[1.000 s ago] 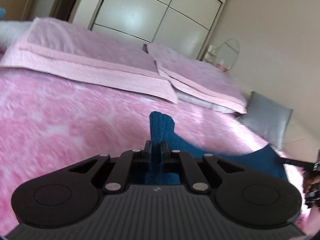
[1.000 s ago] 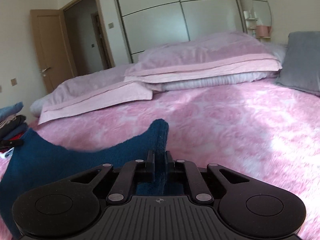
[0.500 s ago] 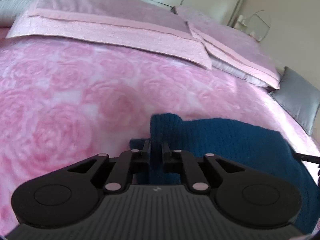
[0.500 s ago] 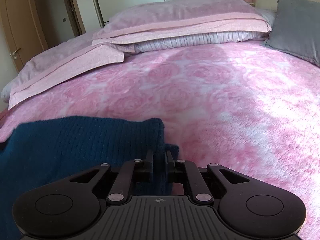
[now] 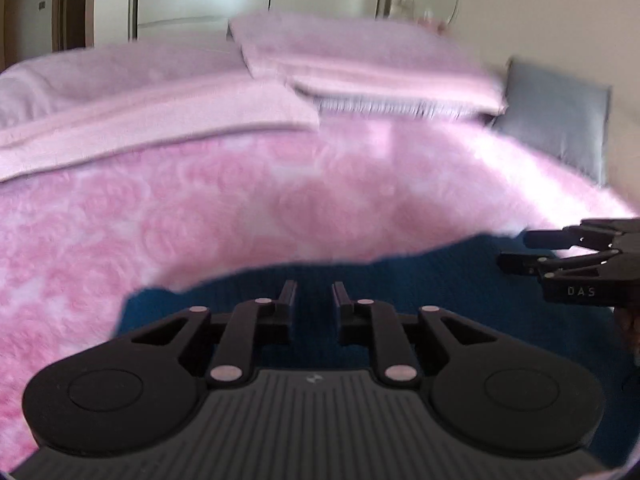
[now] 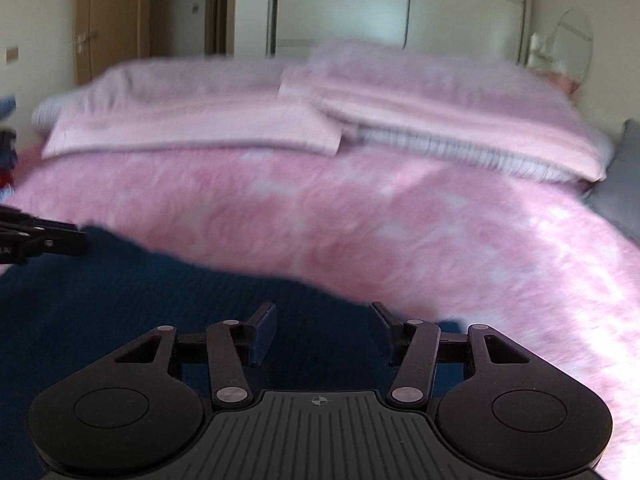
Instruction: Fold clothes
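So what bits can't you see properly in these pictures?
- Blue sweater: near part hidden behind the left gripper in the left view and the right gripper in the right view; both jaws are opening, nothing pinched.
- Pillows: blurred.
- Clothes pile: cut off by the right view's left edge.

One marking reads — "DAS", in pale letters on the right gripper [image 5: 516, 249].

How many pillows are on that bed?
3 in view: one pink pillow at the left of the headboard end, a second pink pillow beside it on the right, and a grey pillow at the far right. Others may be hidden.
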